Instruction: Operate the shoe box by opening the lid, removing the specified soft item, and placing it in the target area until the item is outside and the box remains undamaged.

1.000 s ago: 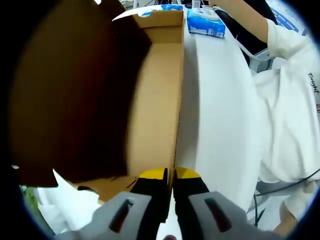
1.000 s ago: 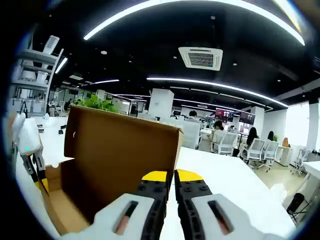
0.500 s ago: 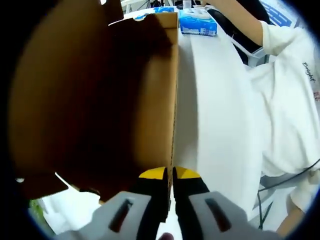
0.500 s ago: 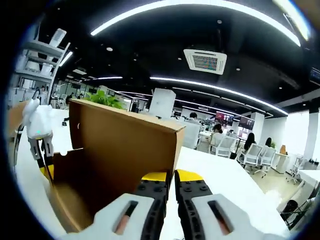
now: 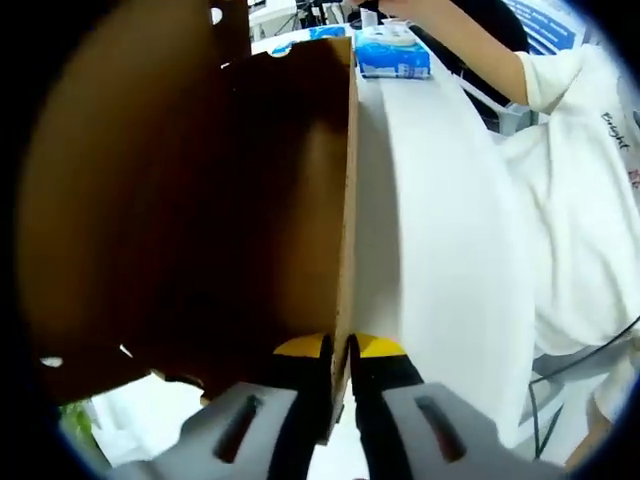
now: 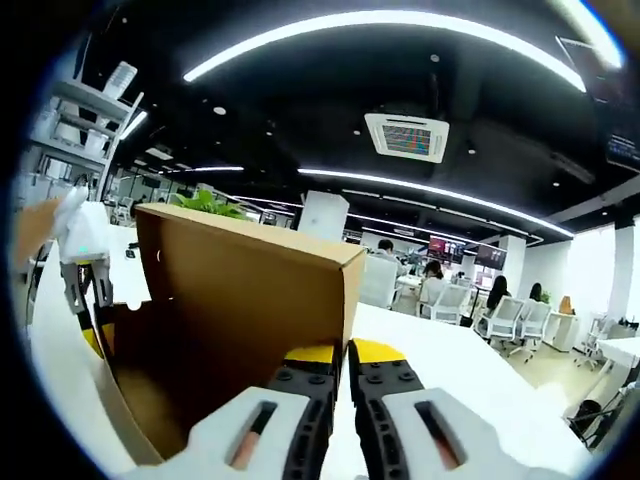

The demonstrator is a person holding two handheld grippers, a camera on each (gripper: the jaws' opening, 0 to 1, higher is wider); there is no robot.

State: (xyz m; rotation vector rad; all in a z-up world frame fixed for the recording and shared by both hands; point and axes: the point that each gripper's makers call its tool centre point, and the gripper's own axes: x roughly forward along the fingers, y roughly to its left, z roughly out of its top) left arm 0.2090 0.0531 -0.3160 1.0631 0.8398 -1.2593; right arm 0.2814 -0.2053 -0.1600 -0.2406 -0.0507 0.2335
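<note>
The brown cardboard shoe box lid (image 5: 200,200) stands on edge over the white table, its shaded inside facing the left gripper view. My left gripper (image 5: 340,352) is shut on the lid's side wall, one jaw on each face. In the right gripper view the same lid (image 6: 240,300) rises as a shallow brown tray, and my right gripper (image 6: 340,354) is shut on its side rim. The left gripper (image 6: 88,300) also appears there, holding the lid's far left edge. What lies inside the box is hidden.
A blue tissue pack (image 5: 392,52) lies at the table's far end. A person in a white shirt (image 5: 580,200) stands along the right side of the white table (image 5: 440,250). Behind the lid are office chairs (image 6: 470,295), a shelf (image 6: 90,110) and a plant (image 6: 205,203).
The lid has tipped further, so its inside now looks darker and its side wall is nearly edge-on in the left gripper view. Both grippers stay shut on it.
</note>
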